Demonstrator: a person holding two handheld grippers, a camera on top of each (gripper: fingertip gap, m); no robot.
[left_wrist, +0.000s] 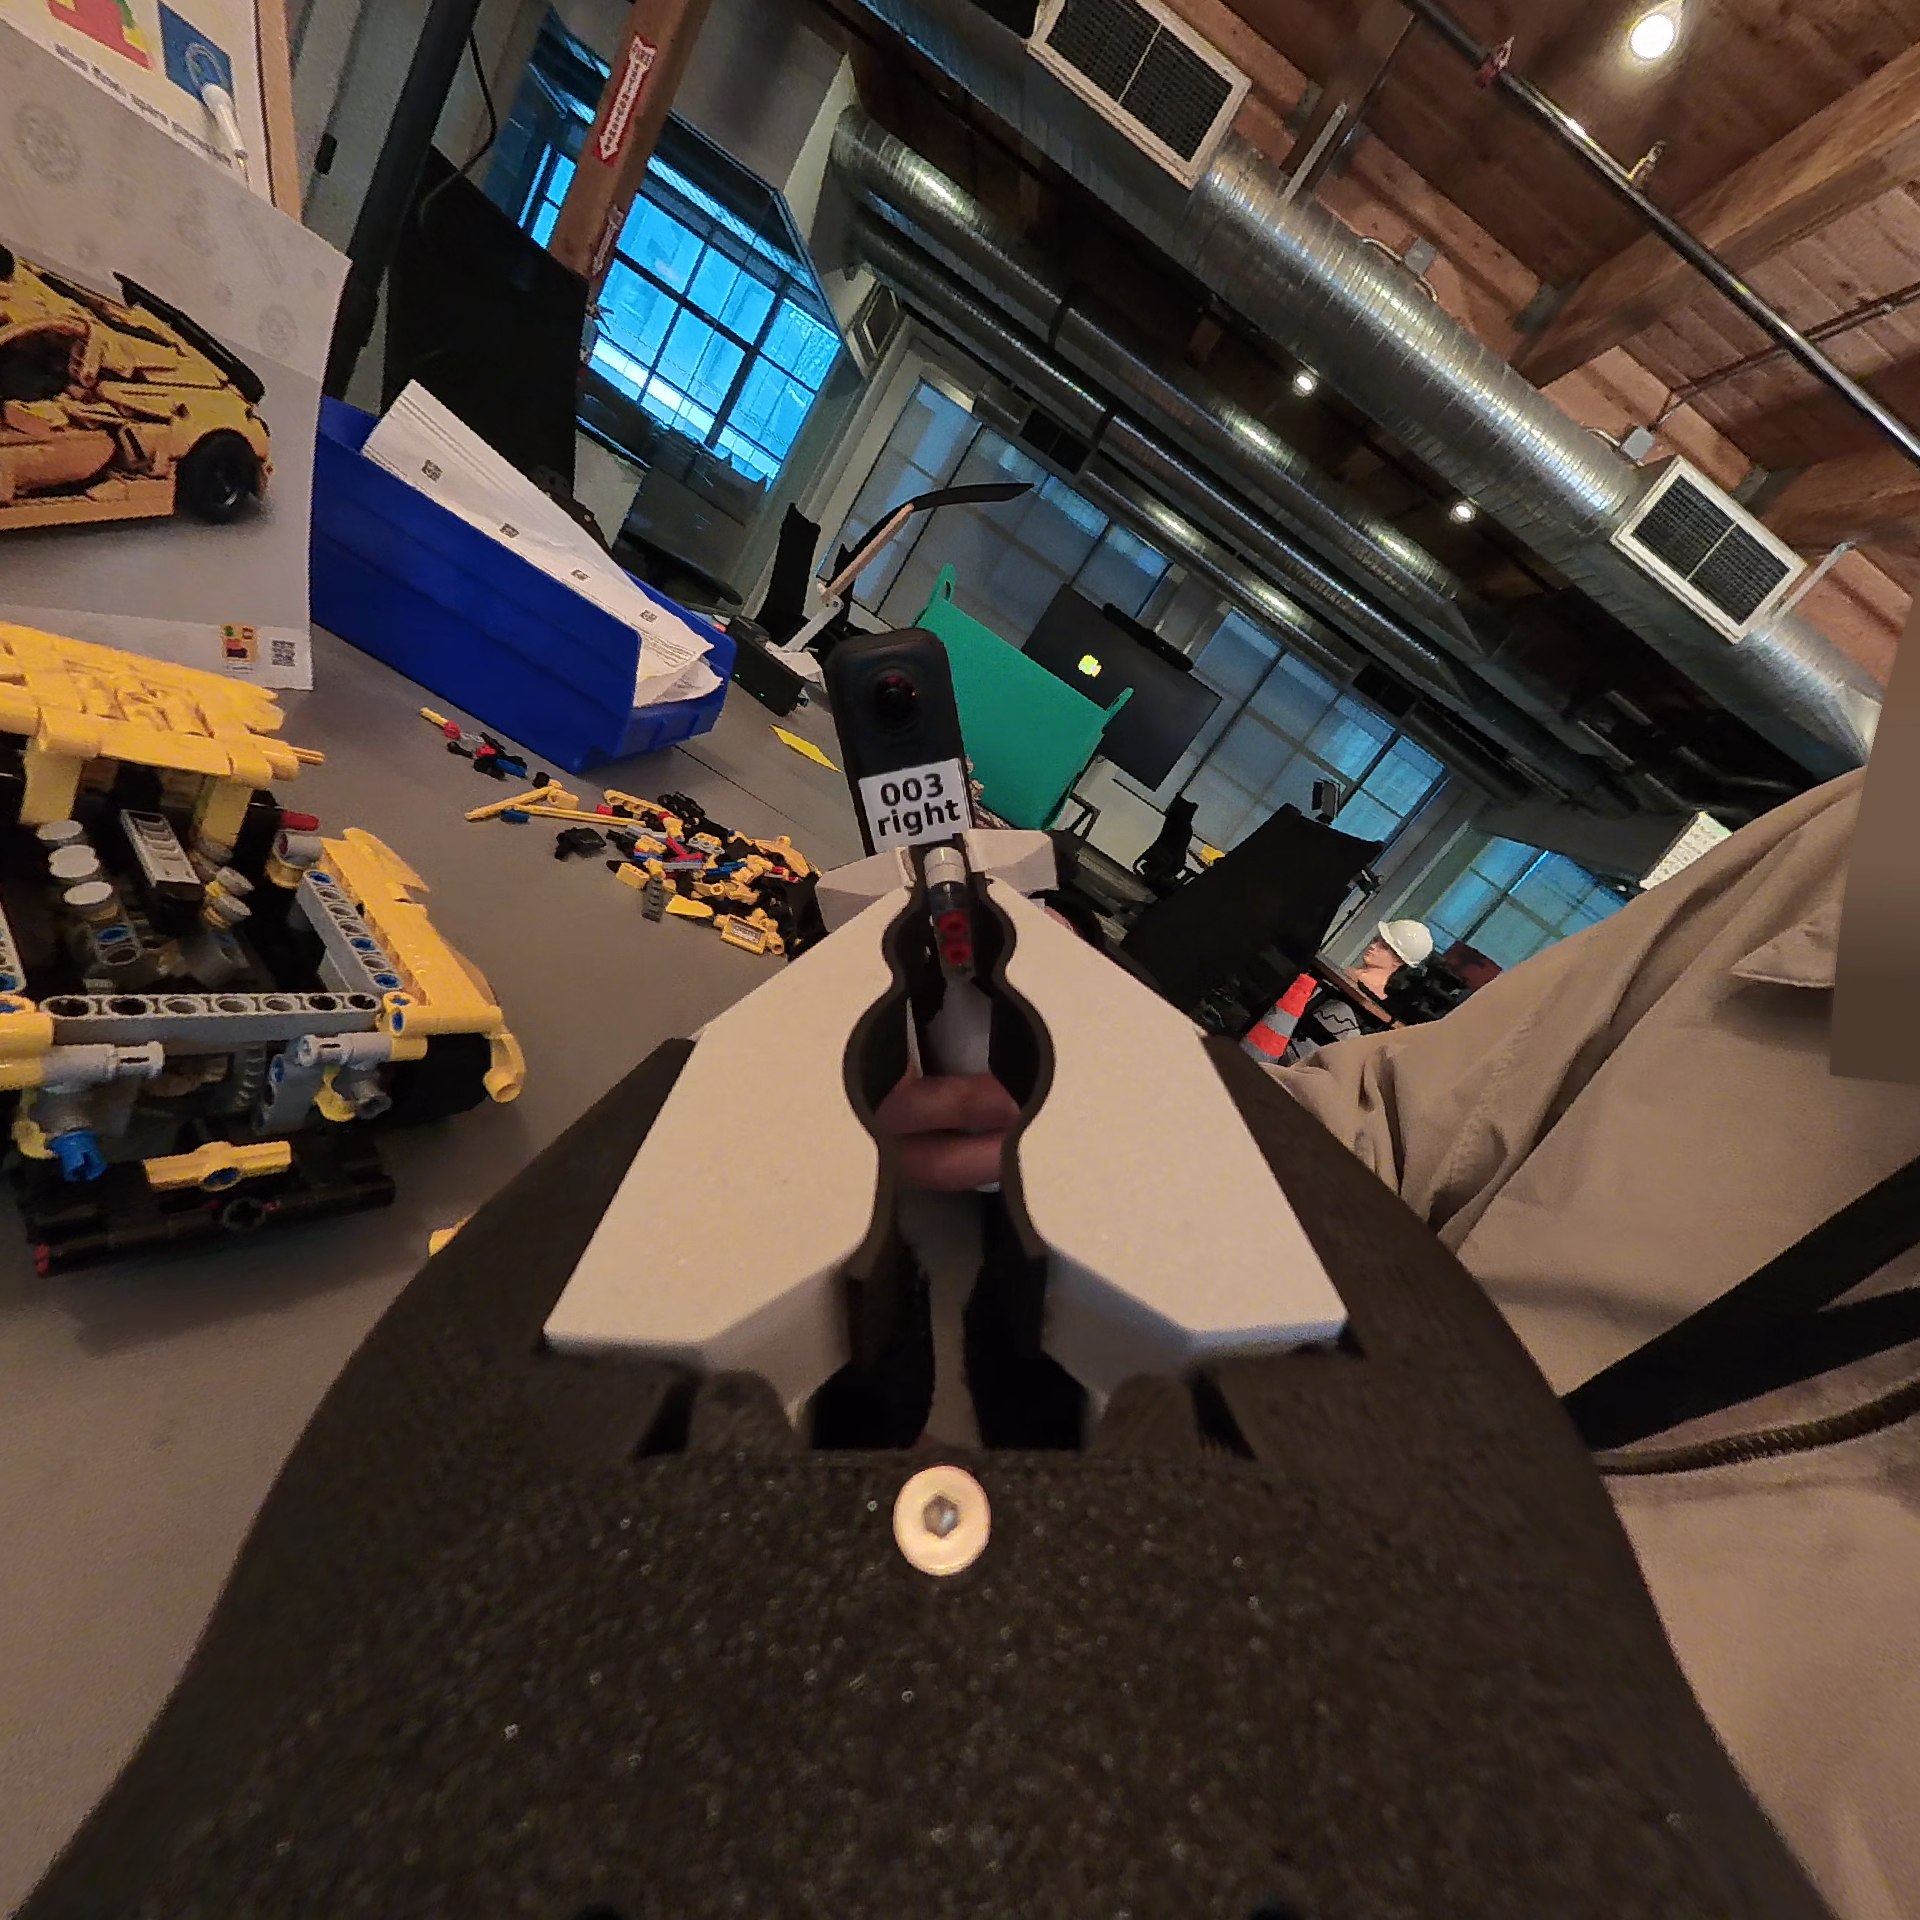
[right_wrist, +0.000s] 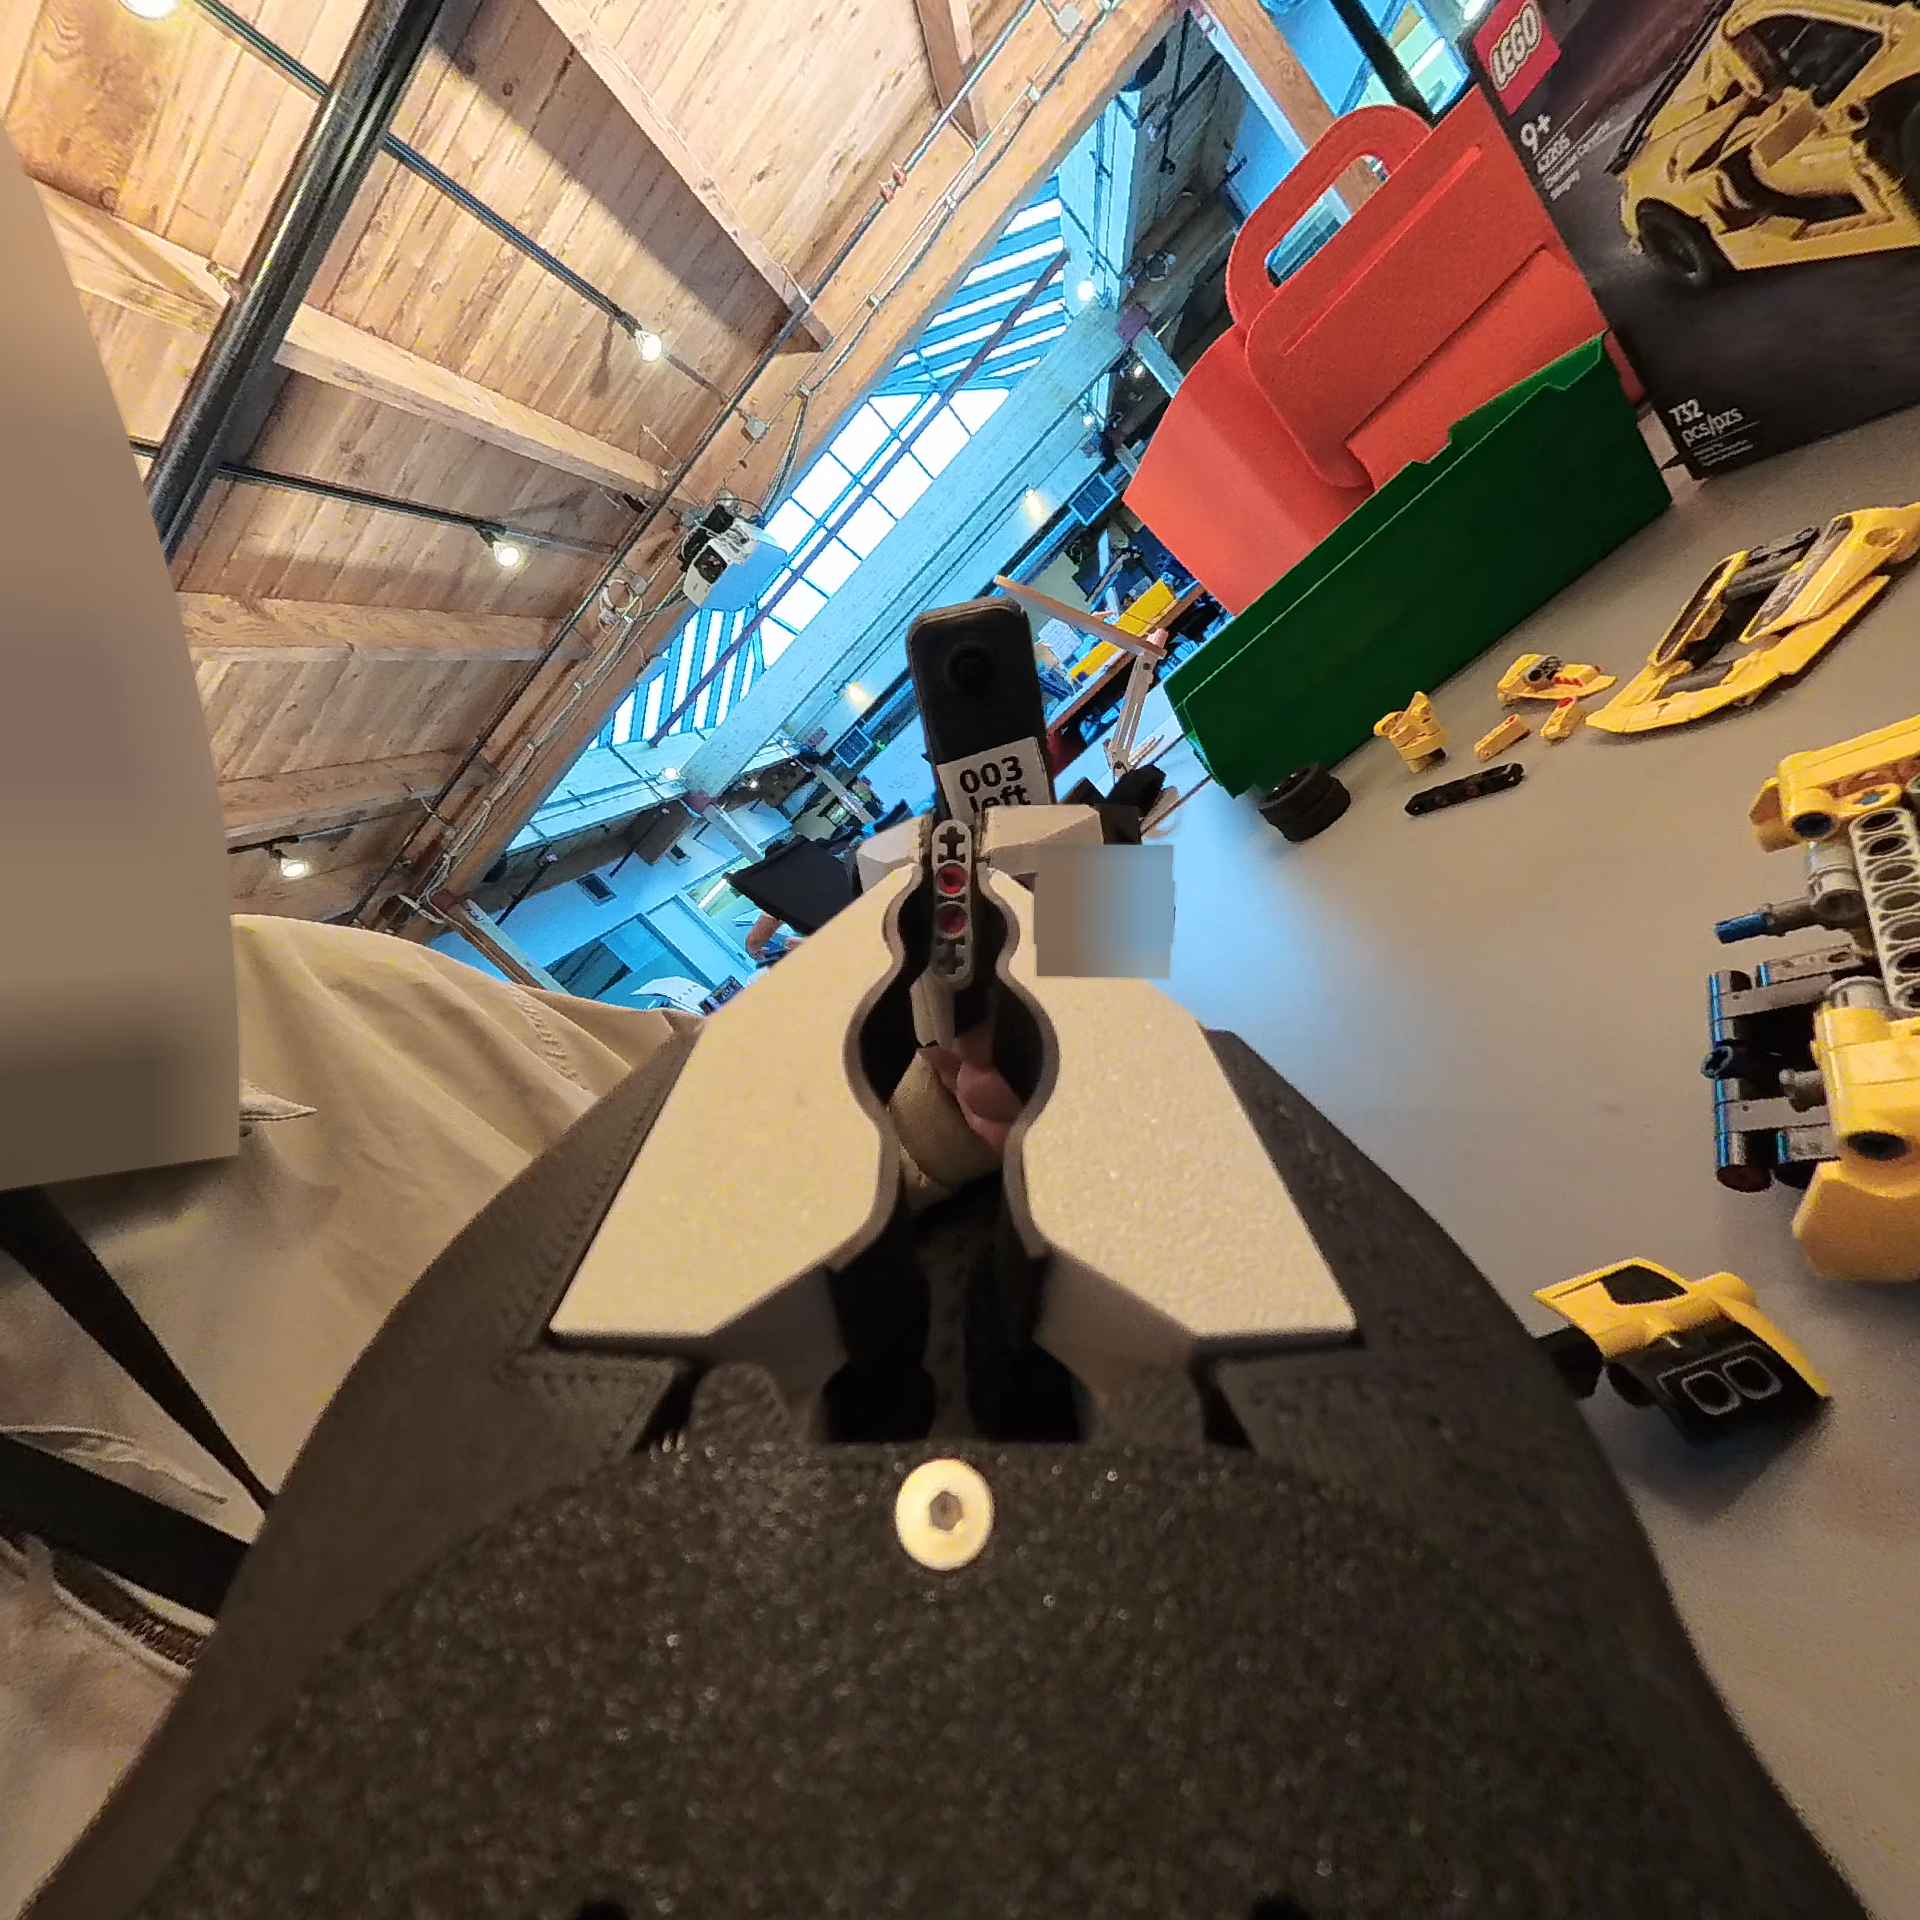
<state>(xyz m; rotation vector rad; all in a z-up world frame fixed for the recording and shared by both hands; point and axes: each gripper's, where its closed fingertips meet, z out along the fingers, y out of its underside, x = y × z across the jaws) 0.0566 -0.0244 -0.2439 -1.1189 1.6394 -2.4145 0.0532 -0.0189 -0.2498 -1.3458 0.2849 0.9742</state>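
Off to the left, the part-built yellow model (left_wrist: 239, 997) and a heap of loose pieces (left_wrist: 696, 862) sit on the worktop (left_wrist: 582, 1039). The left claw (left_wrist: 948, 914) is raised clear of them, clamped on a grey beam (left_wrist: 951, 940) with red pins. The right claw (right_wrist: 951, 883) meets it tip to tip, pinching what seems to be the same beam. Both grips are only at the tips, so any twist or uneven pull between the hands could flick the beam out.

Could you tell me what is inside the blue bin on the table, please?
White printed paper sheets lie in the blue bin, spilling over its near end. Whatever sits beneath them is covered by the sheets and the bin's wall.
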